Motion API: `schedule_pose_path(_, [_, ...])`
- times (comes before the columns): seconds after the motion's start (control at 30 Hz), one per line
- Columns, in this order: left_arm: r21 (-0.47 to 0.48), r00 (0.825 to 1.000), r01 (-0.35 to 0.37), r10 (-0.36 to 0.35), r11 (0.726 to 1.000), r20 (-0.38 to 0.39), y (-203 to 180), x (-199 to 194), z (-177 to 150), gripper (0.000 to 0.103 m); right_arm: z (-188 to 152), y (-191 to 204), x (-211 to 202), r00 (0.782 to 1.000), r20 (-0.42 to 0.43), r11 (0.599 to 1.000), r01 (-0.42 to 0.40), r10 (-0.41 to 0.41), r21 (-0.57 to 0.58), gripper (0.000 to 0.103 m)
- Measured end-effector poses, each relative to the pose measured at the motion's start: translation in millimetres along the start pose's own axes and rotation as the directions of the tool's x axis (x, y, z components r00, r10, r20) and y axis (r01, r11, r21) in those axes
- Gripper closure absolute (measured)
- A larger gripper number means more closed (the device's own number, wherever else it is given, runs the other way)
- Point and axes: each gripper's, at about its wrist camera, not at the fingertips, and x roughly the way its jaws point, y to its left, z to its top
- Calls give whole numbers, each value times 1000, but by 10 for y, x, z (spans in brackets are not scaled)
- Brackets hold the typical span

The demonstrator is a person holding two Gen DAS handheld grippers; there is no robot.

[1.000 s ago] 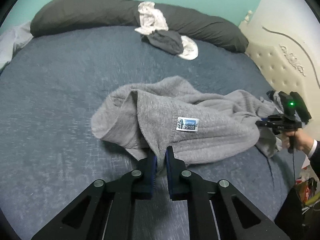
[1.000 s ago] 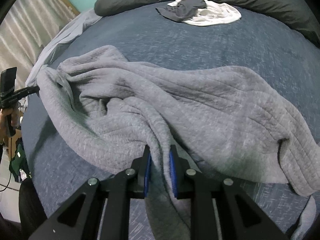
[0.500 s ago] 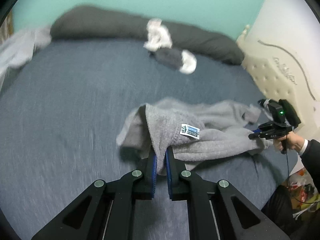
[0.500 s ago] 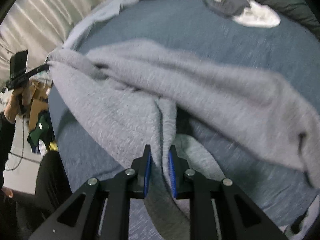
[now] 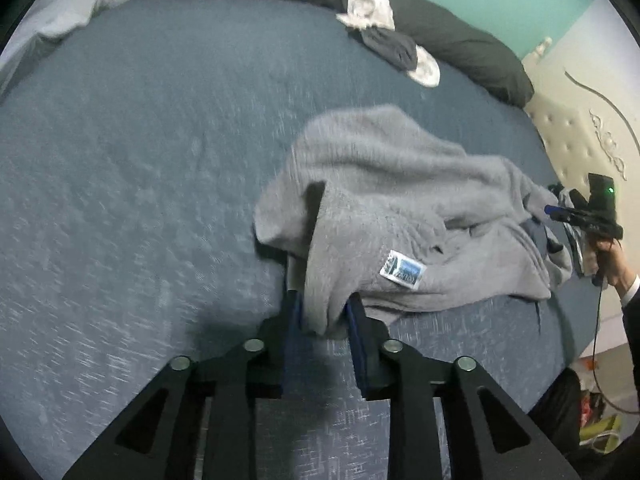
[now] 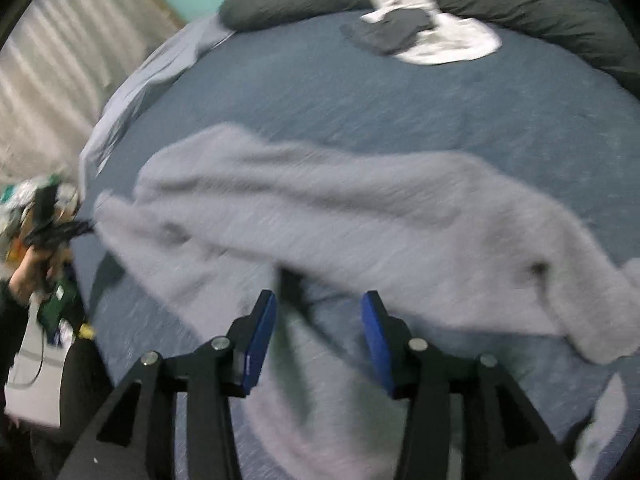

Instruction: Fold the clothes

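Observation:
A grey fleece garment [image 5: 400,200] with a white and blue size label [image 5: 402,274] lies crumpled on the dark blue bed [image 5: 140,160]. My left gripper [image 5: 322,308] is open, its fingers parted with a fold of the garment still hanging loosely between them. In the right wrist view the garment [image 6: 360,208] spreads wide and blurred across the bed [image 6: 400,92]. My right gripper [image 6: 319,316] stands open just above the cloth, gripping nothing. The left view shows the right gripper [image 5: 560,210] at the garment's far end, held by a hand [image 5: 608,256].
A pile of white and dark clothes [image 5: 384,36] lies at the far side against a long dark bolster [image 5: 460,40]. A cream tufted headboard [image 5: 580,132] is on the right. A pale sheet [image 6: 132,80] and a curtain [image 6: 48,80] border the bed's left edge.
Both grippers were shut on the garment and held it up; now both have opened and the garment has dropped back onto the bed. Both views are blurred from motion.

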Motion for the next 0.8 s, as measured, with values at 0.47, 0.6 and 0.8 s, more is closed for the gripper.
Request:
schedule_pose_path(0.47, [41,997,-58,56,997,52,-41,572,913,71,276,-404,382,978,41,977,204,-206,54,48])
schedule_pose_path(0.6, [32,997,-63,62,997,43,-22,845,1077,60,370,-443,421,964,49,965,259,-260,32,44])
schedule_pose_path(0.8, [45,998,-51,50,998,29,23,1075,1285,60,519,-568,575,924,19,924,382,-381,-23,43])
